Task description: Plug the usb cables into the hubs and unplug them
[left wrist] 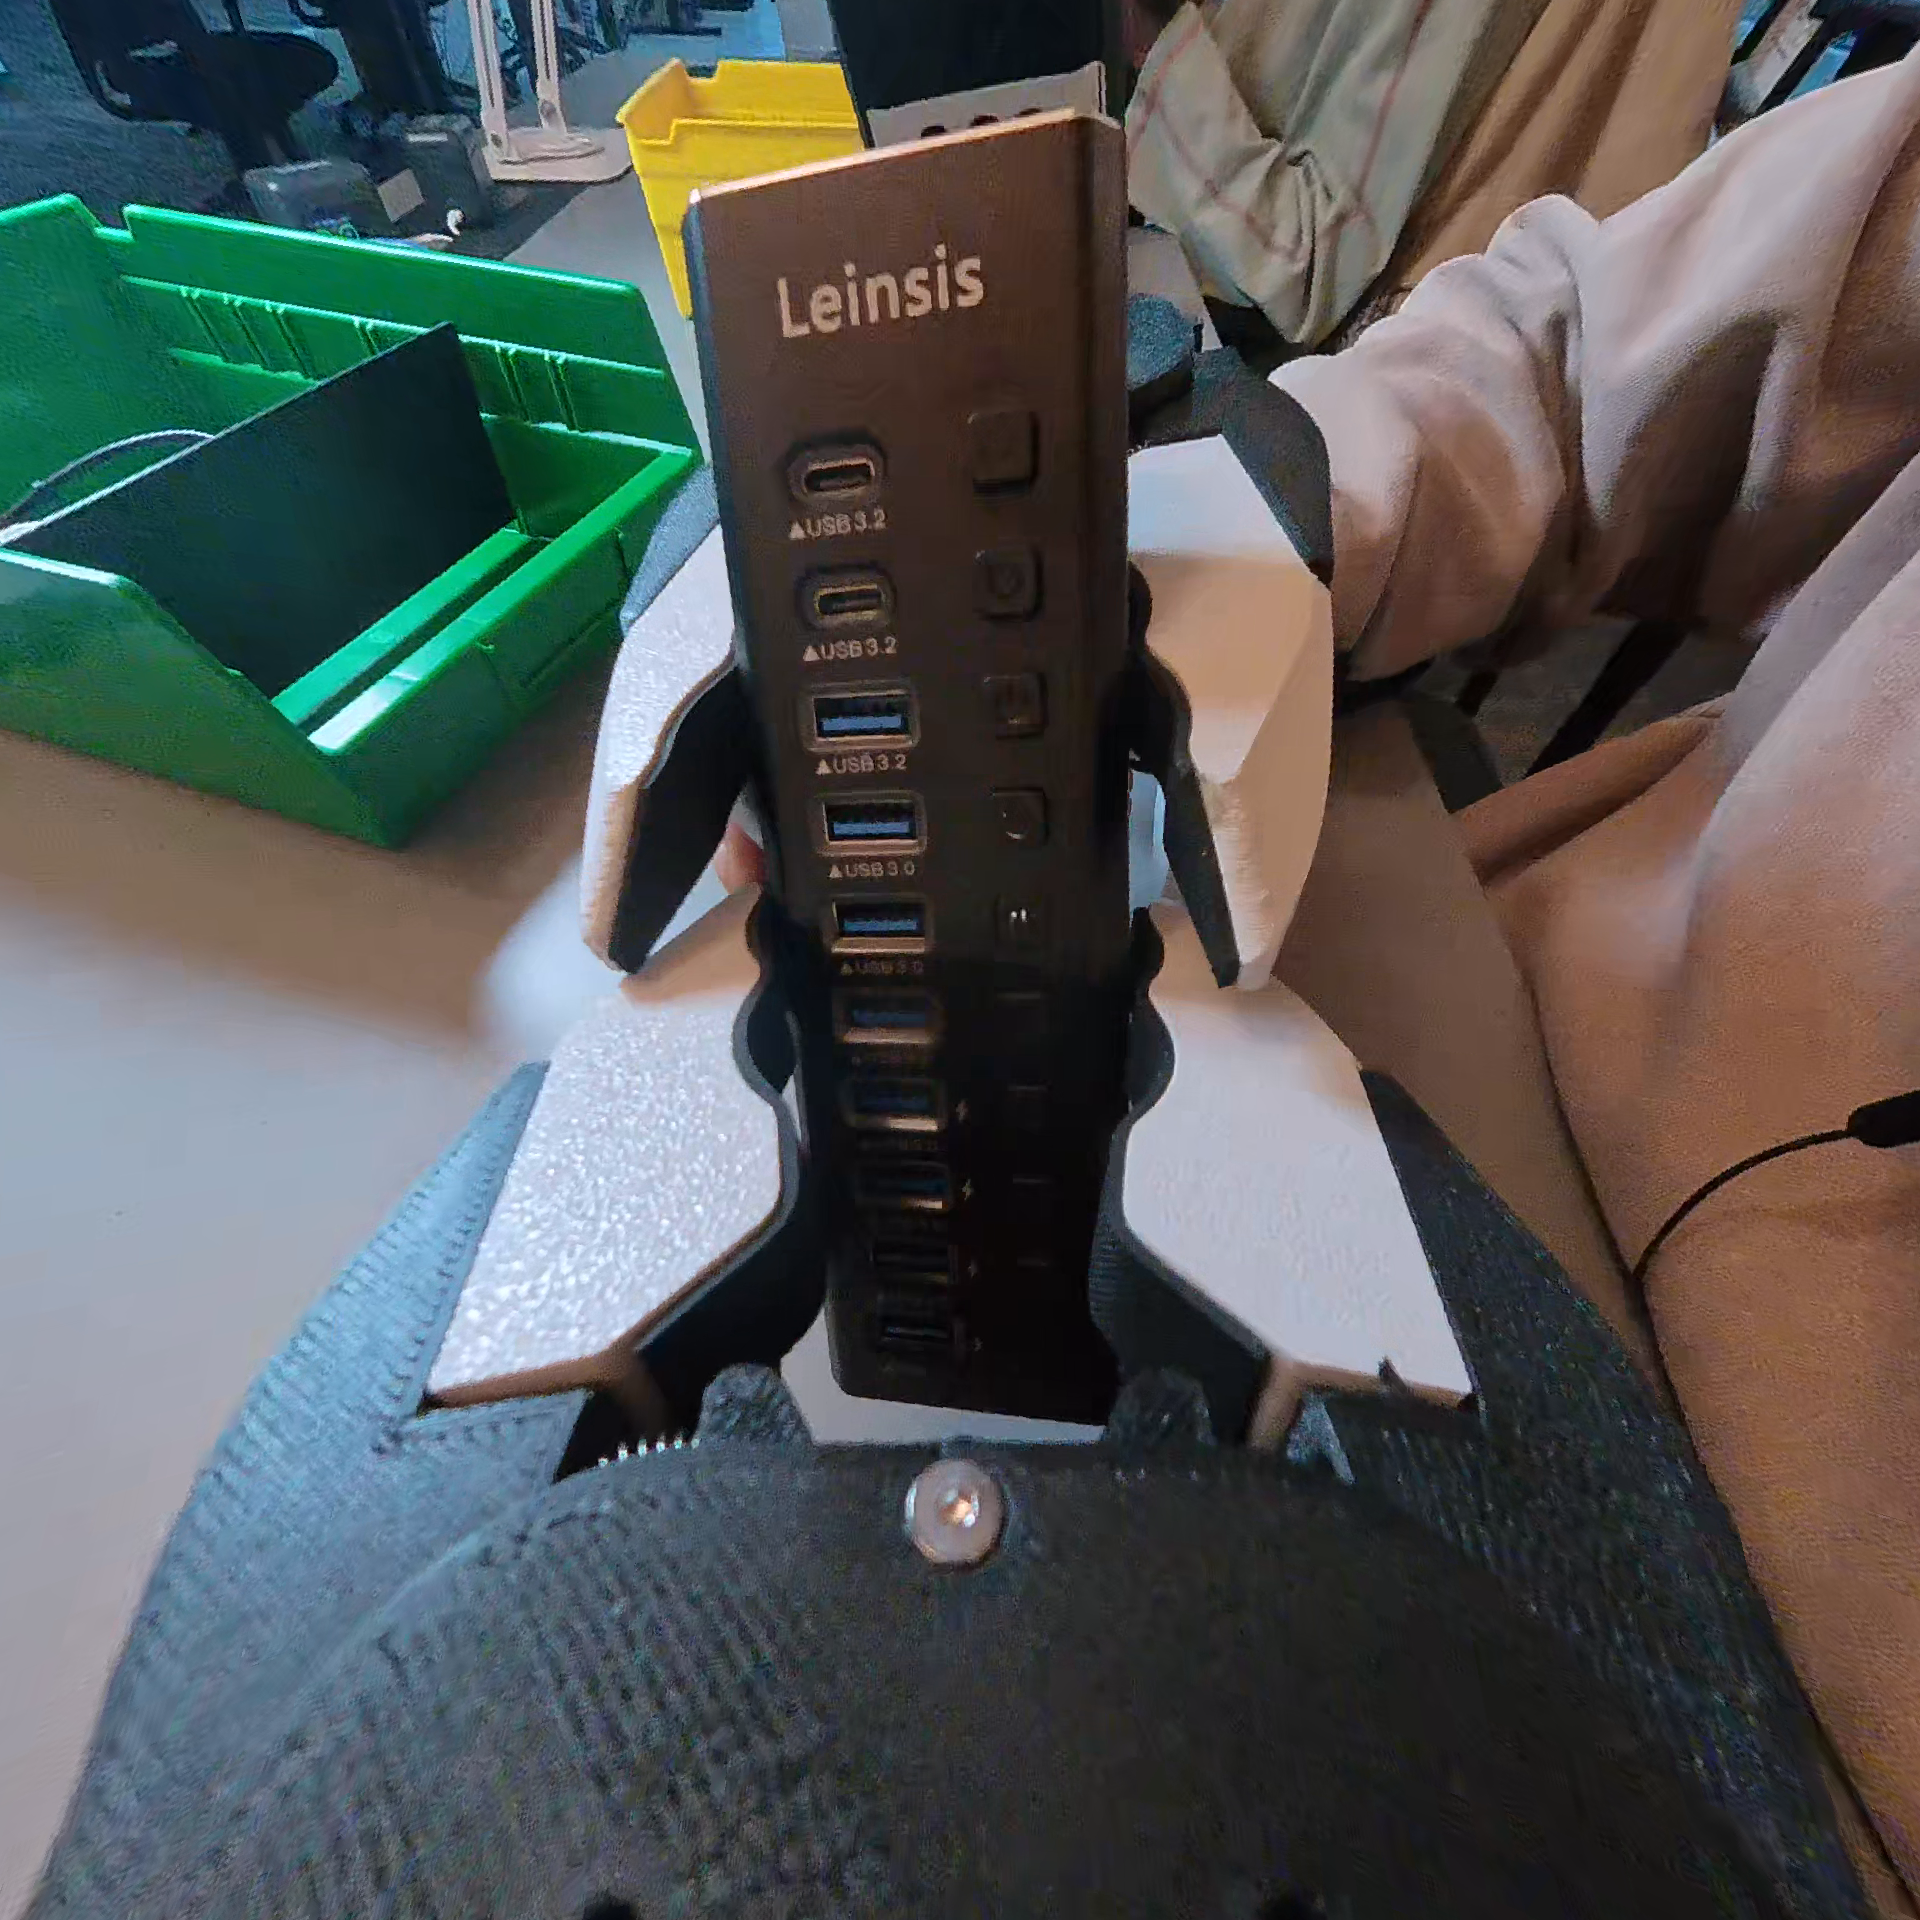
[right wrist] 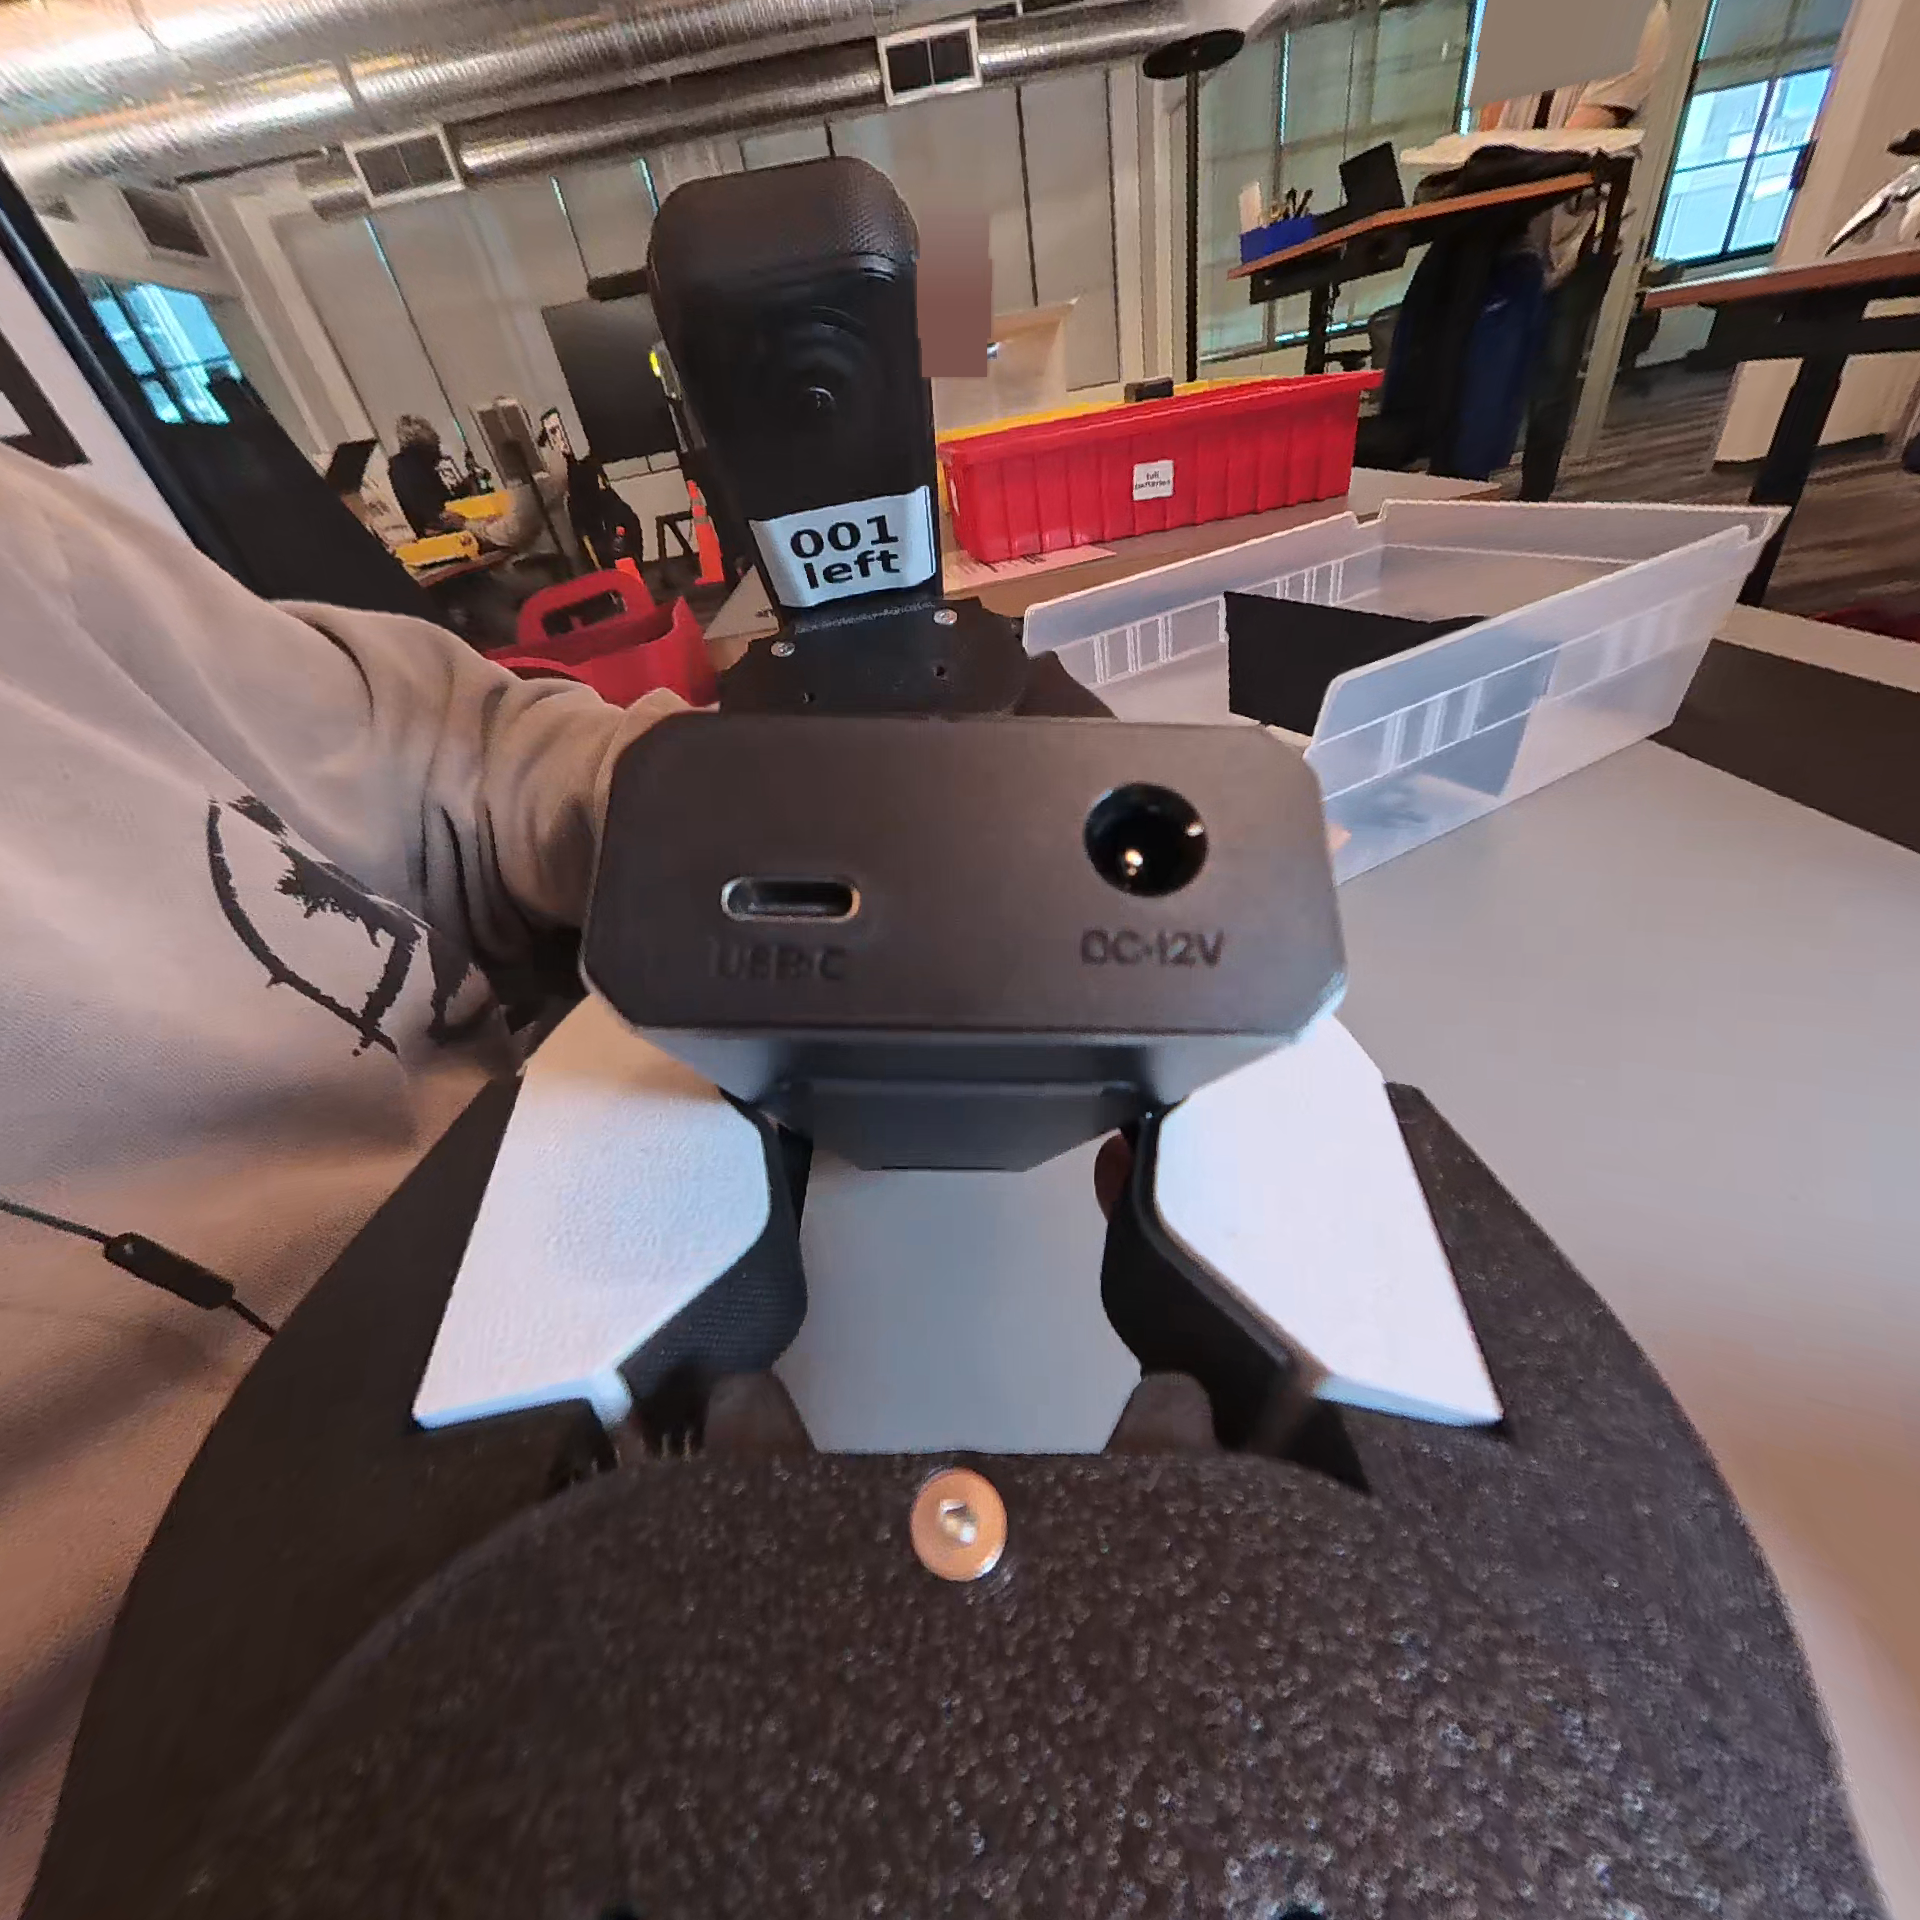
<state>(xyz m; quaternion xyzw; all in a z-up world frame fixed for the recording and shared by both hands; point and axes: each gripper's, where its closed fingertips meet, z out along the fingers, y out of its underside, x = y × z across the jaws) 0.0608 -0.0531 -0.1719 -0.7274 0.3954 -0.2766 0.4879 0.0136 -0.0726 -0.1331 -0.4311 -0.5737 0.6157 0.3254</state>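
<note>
Hub (left wrist: 914, 790) sits lengthwise between the two fingers of the left claw (left wrist: 951, 997), which is clamped on its long sides, port face turned up to the left wrist view; every socket on that face looks vacant, and no usb cable is clearly visible in either view. From the other side, the right claw (right wrist: 961, 1164) meets the same hub (right wrist: 961, 894) at its far end, fingers pressed against its lower edges, so it appears to be gripping it too; the end face with a small oval socket and a round power jack fills that view. My reading is that the step in hand is a handover or a re-seating of the hub before any plugging starts. Next, one claw should let go and fetch a cable, while the other keeps the hub steady. Room is fair: the worktop (right wrist: 1558, 1039) is bare beneath, with a green bin (left wrist: 343, 644) to one side and a clear bin (right wrist: 1507, 665) to the other, both well apart. The person's sleeve (left wrist: 1558, 416) hangs close by the hub.
</note>
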